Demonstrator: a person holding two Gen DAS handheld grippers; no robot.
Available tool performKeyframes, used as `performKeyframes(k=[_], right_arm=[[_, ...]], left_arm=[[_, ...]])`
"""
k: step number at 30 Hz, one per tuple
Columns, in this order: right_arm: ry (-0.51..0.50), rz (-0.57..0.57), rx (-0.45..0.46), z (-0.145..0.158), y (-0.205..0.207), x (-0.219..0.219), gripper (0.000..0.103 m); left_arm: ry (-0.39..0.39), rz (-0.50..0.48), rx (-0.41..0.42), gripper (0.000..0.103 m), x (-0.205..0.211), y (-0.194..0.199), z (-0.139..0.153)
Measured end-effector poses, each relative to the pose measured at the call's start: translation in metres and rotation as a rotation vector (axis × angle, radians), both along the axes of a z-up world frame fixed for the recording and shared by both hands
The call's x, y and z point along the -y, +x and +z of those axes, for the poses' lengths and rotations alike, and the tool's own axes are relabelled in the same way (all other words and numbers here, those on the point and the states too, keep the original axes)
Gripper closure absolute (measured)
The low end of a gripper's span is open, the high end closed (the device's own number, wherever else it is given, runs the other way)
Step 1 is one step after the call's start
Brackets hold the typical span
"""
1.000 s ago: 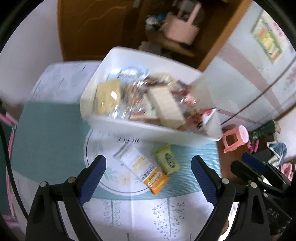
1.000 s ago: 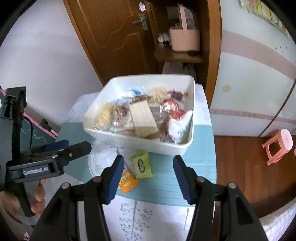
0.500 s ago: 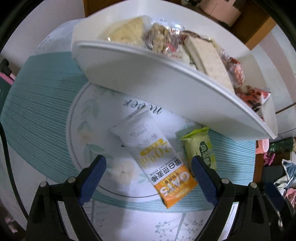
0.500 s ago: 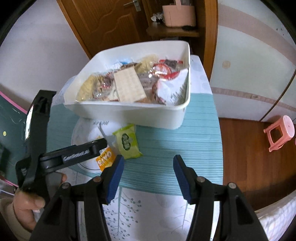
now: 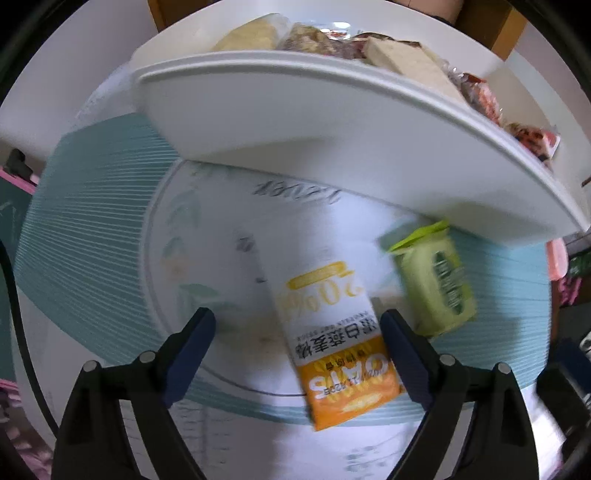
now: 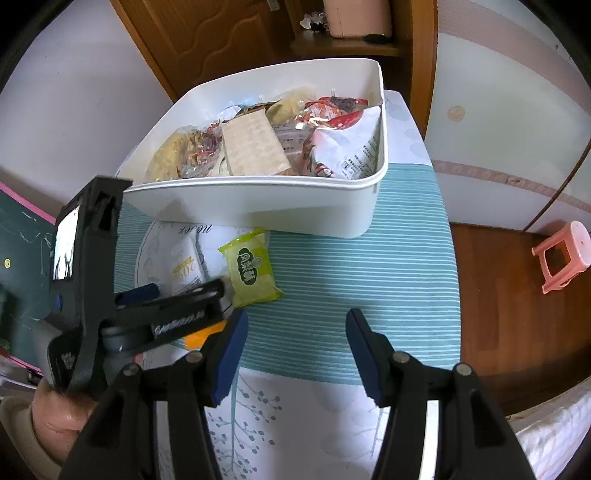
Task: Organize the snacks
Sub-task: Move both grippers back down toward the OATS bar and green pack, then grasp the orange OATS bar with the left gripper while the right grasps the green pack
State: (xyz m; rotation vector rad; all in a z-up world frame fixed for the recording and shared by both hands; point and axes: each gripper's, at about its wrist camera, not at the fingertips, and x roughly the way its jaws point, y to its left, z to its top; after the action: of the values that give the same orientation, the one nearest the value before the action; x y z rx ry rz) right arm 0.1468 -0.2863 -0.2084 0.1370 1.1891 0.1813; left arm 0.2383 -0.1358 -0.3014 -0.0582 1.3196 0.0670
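Note:
A white and orange oats packet [image 5: 332, 332] lies flat on the tablecloth, its orange end between my left gripper's open fingers [image 5: 299, 354]. A green snack packet [image 5: 436, 284] lies just right of it, also in the right wrist view [image 6: 251, 269]. The white bin [image 6: 258, 203] full of wrapped snacks stands behind both, also in the left wrist view [image 5: 332, 129]. The left gripper shows in the right wrist view [image 6: 173, 291], low over the oats packet [image 6: 186, 266]. My right gripper [image 6: 295, 350] is open and empty over the striped cloth, near the front.
The small table has a teal striped runner [image 6: 369, 266] and a white leaf-print cloth. A wooden door [image 6: 207, 33] and a shelf with a pink basket [image 6: 354, 14] are behind. A pink stool [image 6: 561, 254] stands on the floor at right.
My left gripper has dropped and moved forward, so the oats packet now lies between its fingers. My right gripper has lowered slightly and stays open.

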Motion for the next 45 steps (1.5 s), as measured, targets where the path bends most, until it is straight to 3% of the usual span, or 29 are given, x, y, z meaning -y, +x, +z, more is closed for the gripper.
performKeyframes(k=[3, 11, 17, 27, 29, 32, 34, 35, 42, 45], right_arm=[[0.003, 0.008, -0.006, -0.004, 0.003, -0.003, 0.047], [0.003, 0.056, -0.032, -0.021, 0.018, -0.028, 0.047], [-0.011, 0.081, -0.053, -0.04, 0.035, -0.05, 0.047], [-0.067, 0.091, -0.064, -0.057, 0.052, -0.067, 0.047], [-0.082, 0.099, -0.055, -0.057, 0.052, -0.071, 0.047], [-0.114, 0.111, -0.044, -0.057, 0.053, -0.079, 0.048], [-0.147, 0.121, -0.027, -0.057, 0.051, -0.084, 0.064], [-0.168, 0.129, -0.02, -0.057, 0.05, -0.086, 0.065], [-0.106, 0.099, -0.027, -0.055, 0.044, -0.085, 0.066], [-0.087, 0.09, -0.031, -0.055, 0.04, -0.081, 0.066]], left_arm=[[0.001, 0.005, 0.007, 0.015, -0.015, -0.005, -0.001], [-0.004, -0.016, 0.027, 0.045, -0.034, -0.009, -0.002], [-0.006, -0.05, 0.039, 0.059, -0.033, -0.024, 0.003], [-0.043, -0.095, 0.026, 0.056, -0.054, -0.023, 0.009], [-0.053, -0.103, 0.017, 0.044, -0.055, -0.021, 0.01], [-0.056, -0.118, 0.023, 0.038, -0.06, -0.019, 0.013], [-0.053, -0.133, 0.023, 0.037, -0.06, -0.019, 0.013], [-0.054, -0.141, 0.021, 0.036, -0.059, -0.019, 0.013], [-0.096, -0.244, -0.007, 0.031, -0.054, -0.008, 0.013], [-0.081, -0.271, -0.008, 0.031, -0.053, -0.003, 0.012]])
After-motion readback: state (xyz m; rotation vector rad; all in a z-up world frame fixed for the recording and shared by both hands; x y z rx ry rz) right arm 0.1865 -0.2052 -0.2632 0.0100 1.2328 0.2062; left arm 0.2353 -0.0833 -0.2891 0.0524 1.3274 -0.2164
